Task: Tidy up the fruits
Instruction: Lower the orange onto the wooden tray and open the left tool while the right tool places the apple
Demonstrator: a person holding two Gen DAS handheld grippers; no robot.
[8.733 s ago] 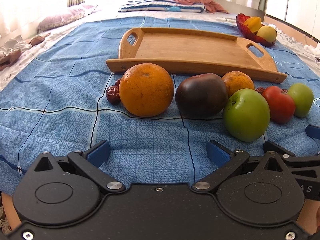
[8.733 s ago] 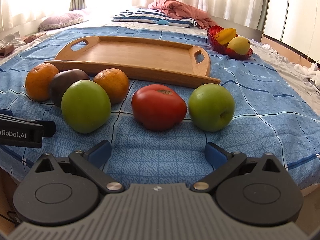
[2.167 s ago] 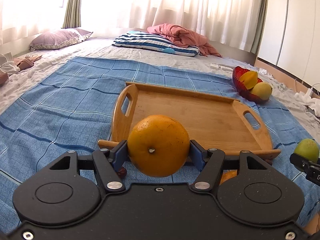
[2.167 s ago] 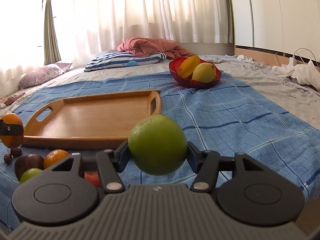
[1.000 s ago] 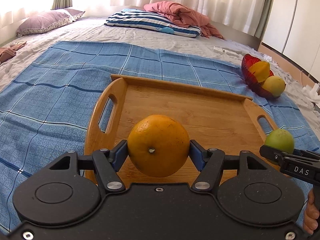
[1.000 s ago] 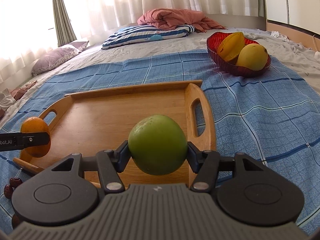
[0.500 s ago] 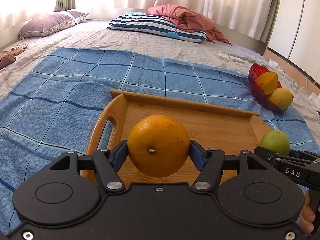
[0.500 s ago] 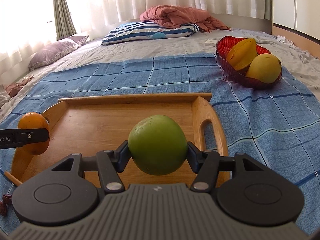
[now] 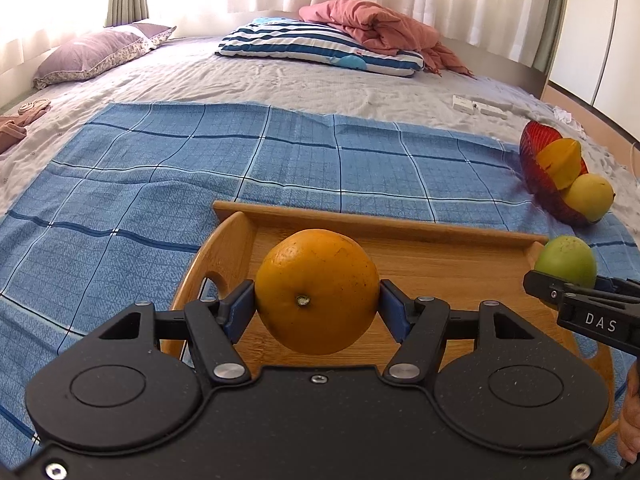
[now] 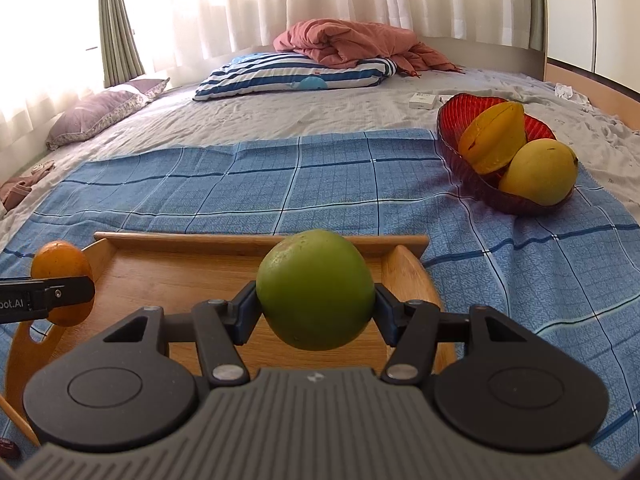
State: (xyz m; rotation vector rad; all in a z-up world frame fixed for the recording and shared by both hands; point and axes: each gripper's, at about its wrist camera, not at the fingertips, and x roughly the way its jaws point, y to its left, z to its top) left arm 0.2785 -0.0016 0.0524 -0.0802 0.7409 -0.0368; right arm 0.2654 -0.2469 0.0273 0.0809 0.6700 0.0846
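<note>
Both wrist views over tray (image 9: 400, 228)

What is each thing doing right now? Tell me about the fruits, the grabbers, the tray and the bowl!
Orange: held up over the tray.
Green fruit: held up over the tray.
Left gripper: shut on the orange.
Right gripper: shut on the green fruit.
Tray: flat on the blue cloth, no fruit seen resting in it.
Red bowl: on the bed, holding two yellow fruits.

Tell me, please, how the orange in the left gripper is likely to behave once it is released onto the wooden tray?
The orange looks round and firm, so it would probably roll on the flat wooden tray. The raised rim should likely stop it. Its pitted skin seems to hold well between the left gripper pads, so slipping looks unlikely.
</note>
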